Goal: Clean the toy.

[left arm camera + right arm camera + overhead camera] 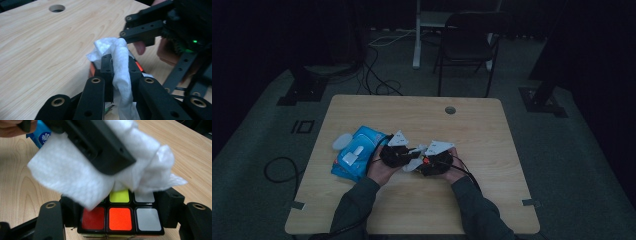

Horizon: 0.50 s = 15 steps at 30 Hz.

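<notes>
Puzzle cube [120, 218] sits clamped between my right gripper's [120, 225] jaws, coloured face up, held just above the table [422, 115] near its middle. That keeps it from spinning while I wipe. My left gripper [117, 72] is pinched on a white wet wipe [120, 65], bunched so a pad of it hangs past the tips and presses on the cube's top face. Wipes pack [357, 152] lies at my left, close enough to reach for a fresh one.

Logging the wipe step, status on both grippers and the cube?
Left gripper shut on white wipe, pressed on puzzle cube. Right gripper shut on cube. Blue wipe pack left of hands, nothing blocking.
</notes>
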Motion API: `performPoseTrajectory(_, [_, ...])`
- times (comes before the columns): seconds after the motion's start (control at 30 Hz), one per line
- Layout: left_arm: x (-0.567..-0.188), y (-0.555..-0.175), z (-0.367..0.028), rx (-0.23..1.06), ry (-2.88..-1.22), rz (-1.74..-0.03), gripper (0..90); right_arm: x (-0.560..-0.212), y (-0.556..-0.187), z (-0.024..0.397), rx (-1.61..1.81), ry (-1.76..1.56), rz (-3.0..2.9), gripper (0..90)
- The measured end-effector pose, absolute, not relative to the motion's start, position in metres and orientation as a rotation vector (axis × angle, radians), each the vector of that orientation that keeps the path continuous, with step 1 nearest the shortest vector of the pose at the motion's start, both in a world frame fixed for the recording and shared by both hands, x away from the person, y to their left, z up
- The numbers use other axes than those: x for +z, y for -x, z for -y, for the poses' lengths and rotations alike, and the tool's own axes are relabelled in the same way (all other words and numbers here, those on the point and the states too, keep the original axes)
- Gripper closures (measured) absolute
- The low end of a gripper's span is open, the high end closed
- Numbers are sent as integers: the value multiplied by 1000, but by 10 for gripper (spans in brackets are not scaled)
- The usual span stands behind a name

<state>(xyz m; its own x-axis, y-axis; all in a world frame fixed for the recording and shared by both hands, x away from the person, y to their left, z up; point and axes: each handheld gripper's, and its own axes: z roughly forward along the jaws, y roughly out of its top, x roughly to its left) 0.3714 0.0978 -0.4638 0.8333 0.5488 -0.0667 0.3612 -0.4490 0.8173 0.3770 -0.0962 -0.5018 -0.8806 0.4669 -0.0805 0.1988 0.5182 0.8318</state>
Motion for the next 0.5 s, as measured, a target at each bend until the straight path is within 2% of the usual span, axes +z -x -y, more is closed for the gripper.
performPoseTrajectory(0.17, [-464,-371,-99,268,-2086,-664,823,-502,-377,97,1298,-559,-2466,344])
performPoseTrajectory(0.5, [-466,-379,-120,304,-2046,-763,823,-502,-377,99,1301,-562,-2461,343])
